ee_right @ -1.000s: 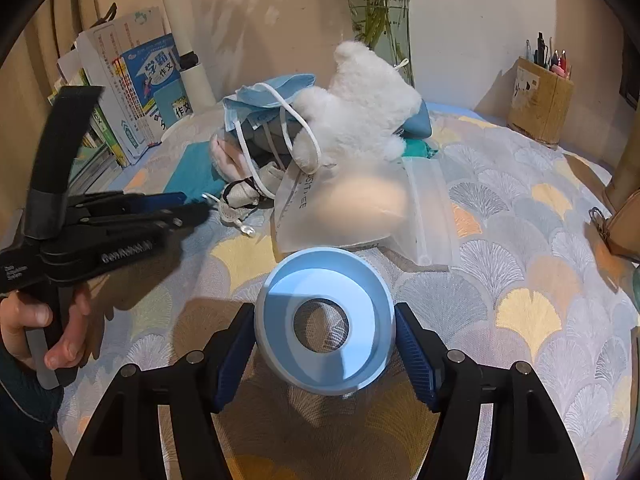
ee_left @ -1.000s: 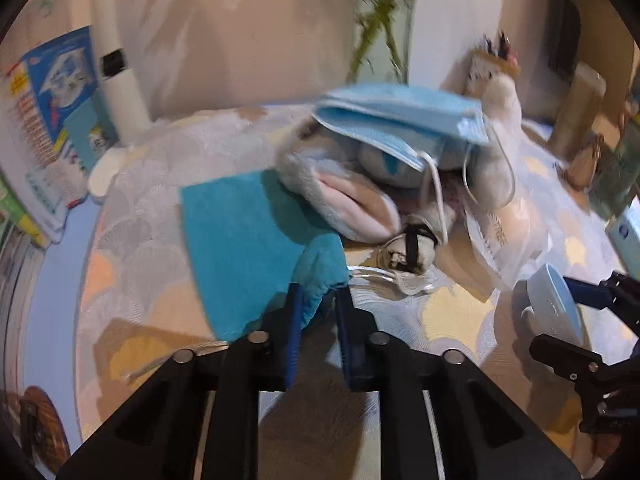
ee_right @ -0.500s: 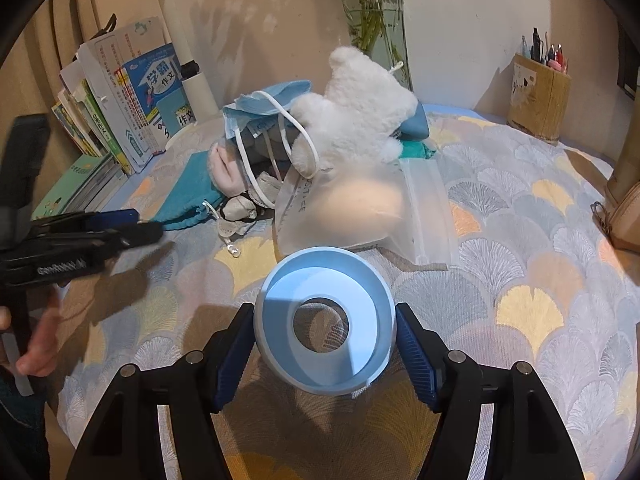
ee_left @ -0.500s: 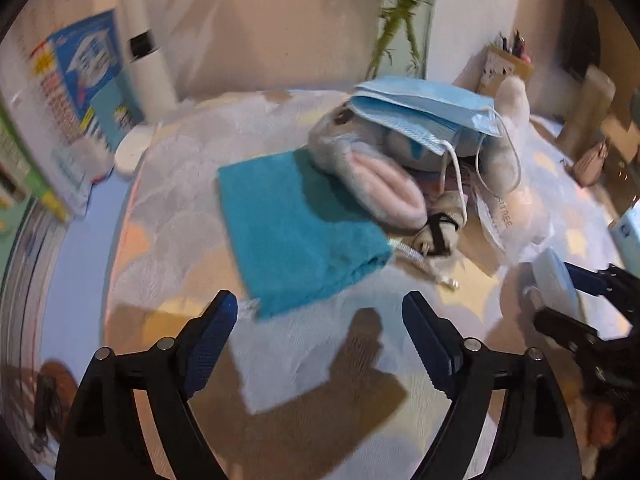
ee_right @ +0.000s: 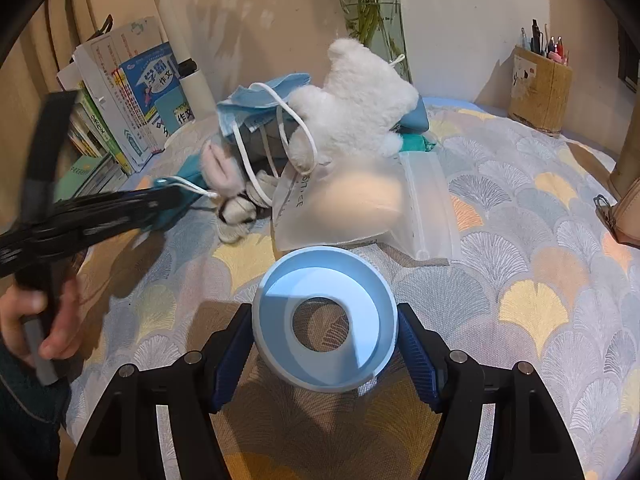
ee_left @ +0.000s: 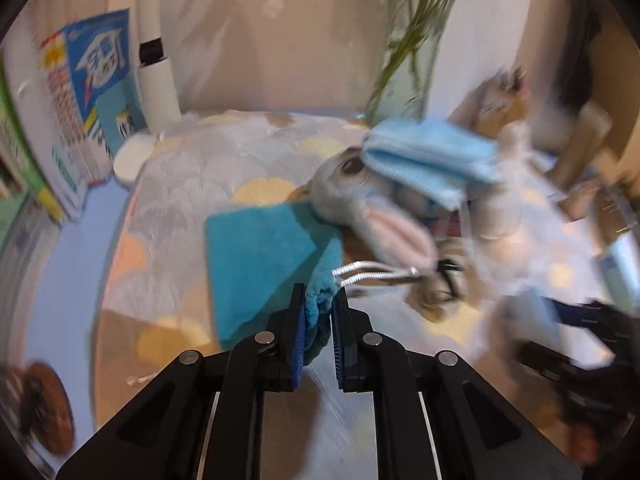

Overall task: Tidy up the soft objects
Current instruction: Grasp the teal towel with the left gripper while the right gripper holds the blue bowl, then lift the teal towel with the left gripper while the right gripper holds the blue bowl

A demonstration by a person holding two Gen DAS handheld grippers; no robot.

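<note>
Two claws: both grasping.
Left claw [ee_left: 318, 312]: clenched on teal pouch [ee_left: 256, 264].
Right claw [ee_right: 325, 354]: grasping blue ring [ee_right: 326, 320].

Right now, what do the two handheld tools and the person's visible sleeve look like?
Both match: the left tool and right tool have matte black angular linkage arms with silver pivot pins, cut-out windows, and ribbed blue pads. The left one's side carries small white lettering, too blurred to read. The sleeve is dark teal.
</note>
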